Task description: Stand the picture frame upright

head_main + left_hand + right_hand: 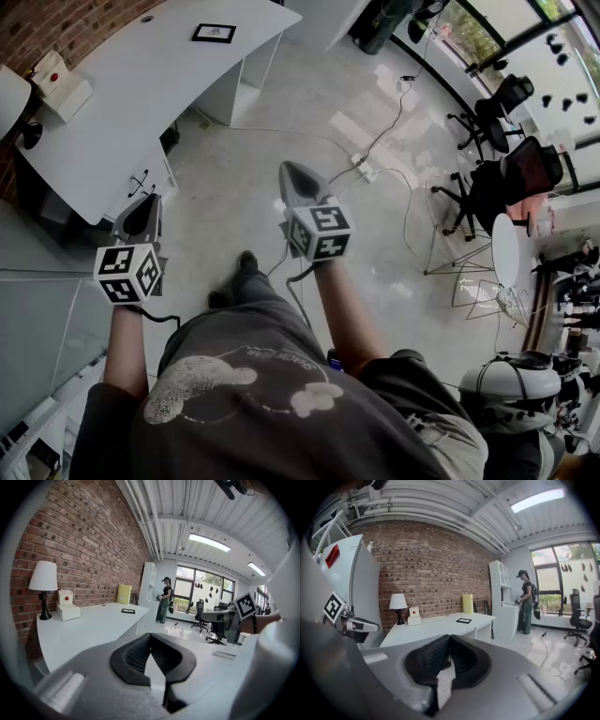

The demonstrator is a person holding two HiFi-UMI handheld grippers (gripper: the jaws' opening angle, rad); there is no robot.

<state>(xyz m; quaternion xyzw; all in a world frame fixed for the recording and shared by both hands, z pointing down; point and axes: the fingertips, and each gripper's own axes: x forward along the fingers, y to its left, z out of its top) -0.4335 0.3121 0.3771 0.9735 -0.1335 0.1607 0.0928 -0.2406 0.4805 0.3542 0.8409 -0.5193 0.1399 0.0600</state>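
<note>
The picture frame (214, 33) is small and black and lies flat near the far end of the long white desk (141, 84). It also shows in the left gripper view (128, 611) and the right gripper view (464, 620), flat on the desk top. My left gripper (145, 200) hangs over the floor beside the desk's near end, jaws shut and empty (150, 637). My right gripper (289, 169) is over the open floor, far from the frame, with its jaws also shut on nothing (449, 641).
On the desk stand a white lamp (43, 588) and a white box with a red button (65, 606); a yellow board (124, 594) leans on the brick wall. A person (526, 602) stands by a white cabinet. Cables (375, 159), office chairs (506, 169) and a round table (506, 248) lie to the right.
</note>
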